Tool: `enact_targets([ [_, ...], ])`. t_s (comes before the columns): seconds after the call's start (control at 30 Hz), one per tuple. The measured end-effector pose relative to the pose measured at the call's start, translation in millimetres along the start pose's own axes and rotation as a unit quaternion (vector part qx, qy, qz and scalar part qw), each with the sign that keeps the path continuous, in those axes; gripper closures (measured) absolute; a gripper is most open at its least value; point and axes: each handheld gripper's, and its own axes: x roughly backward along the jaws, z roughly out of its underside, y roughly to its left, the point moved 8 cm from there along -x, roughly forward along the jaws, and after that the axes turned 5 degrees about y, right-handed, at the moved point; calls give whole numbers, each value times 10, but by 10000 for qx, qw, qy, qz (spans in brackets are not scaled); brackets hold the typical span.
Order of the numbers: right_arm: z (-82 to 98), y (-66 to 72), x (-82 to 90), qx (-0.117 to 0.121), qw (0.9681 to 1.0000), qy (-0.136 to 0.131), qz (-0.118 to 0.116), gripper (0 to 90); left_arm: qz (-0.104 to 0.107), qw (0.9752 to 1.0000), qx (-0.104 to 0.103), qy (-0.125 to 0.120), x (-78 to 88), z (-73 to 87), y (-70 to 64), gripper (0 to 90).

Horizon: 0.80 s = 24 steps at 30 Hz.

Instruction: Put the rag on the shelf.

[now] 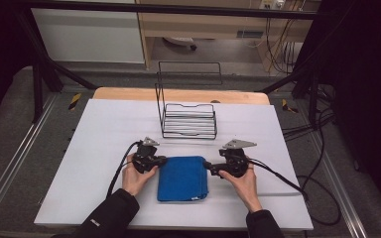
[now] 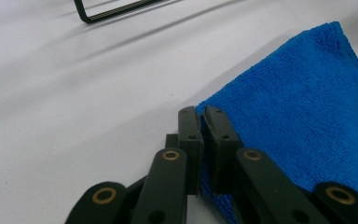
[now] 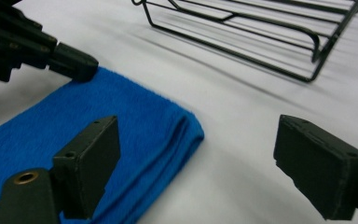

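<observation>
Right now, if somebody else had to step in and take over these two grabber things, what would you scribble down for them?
Left gripper: jaws closed at the left edge of the folded blue towel; a pinch on the fabric looks likely but is not certain.
Right gripper: jaws wide open, straddling the towel's right corner, nothing gripped.
Towel lies flat on the white table, near the person's side. The black wire rack stands behind it, with nothing in it.
Done: towel folded, left side taken.
Left: probably close the right gripper on its corner, then lift or move the towel, perhaps to the rack.
</observation>
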Motion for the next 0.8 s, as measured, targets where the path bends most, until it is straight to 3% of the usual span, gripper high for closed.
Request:
enact_targets([
  [0.17, -39, -6, -297, 13, 9995, 266, 150, 325, -34, 9999, -95, -62, -13, 9, -8, 853],
  [0.27, -20, -10, -362, -4, 9991, 370, 222, 367, 10, 9999, -113, -54, -17, 10, 0, 849],
  [0.33, 12, -20, -402, -14, 9987, 431, 273, 443, 56, 9999, -113, -55, -18, 10, 4, 843],
  [0.8, 79, 46, -402, -174, 9978, 630, 94, 662, 122, 9997, -215, -55, -21, 11, 12, 836],
])
